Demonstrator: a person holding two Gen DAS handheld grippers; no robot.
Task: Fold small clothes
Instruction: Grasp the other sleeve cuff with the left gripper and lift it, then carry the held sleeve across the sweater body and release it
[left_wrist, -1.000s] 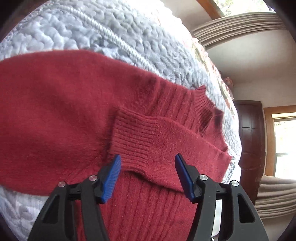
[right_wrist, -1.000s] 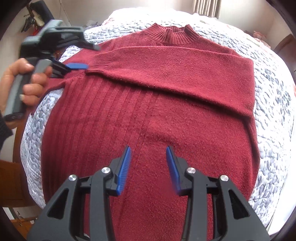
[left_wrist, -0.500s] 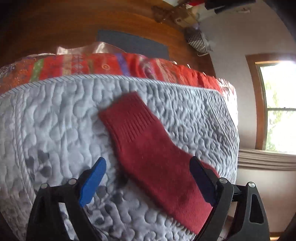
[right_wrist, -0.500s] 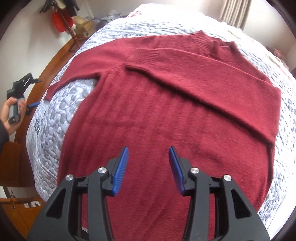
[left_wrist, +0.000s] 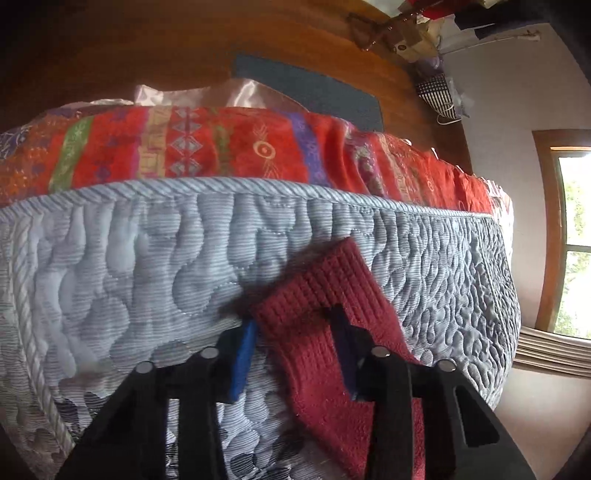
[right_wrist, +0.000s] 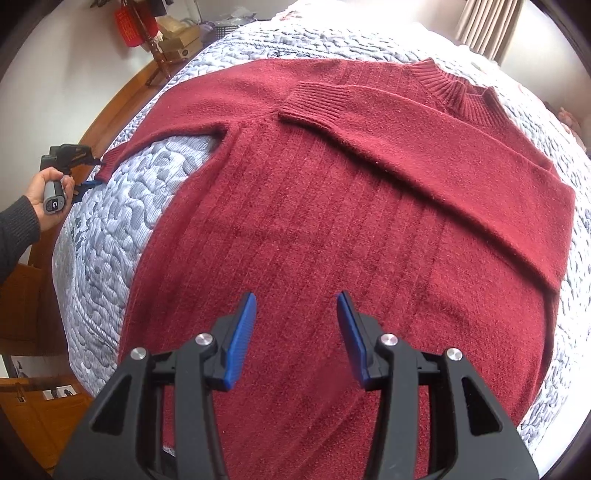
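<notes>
The right gripper (right_wrist: 295, 332), jaws apart, hangs over the ribbed body of the dark red sweater (right_wrist: 332, 229) spread on the quilted mattress (right_wrist: 110, 229), while the left gripper (left_wrist: 295, 354), jaws parted, straddles its outstretched sleeve cuff (left_wrist: 325, 295) at the far mattress edge.

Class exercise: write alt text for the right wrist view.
A red sweater lies flat on a quilted bed, one sleeve folded across its chest. The open right gripper hovers above its lower half; the left gripper reaches the other cuff.
</notes>
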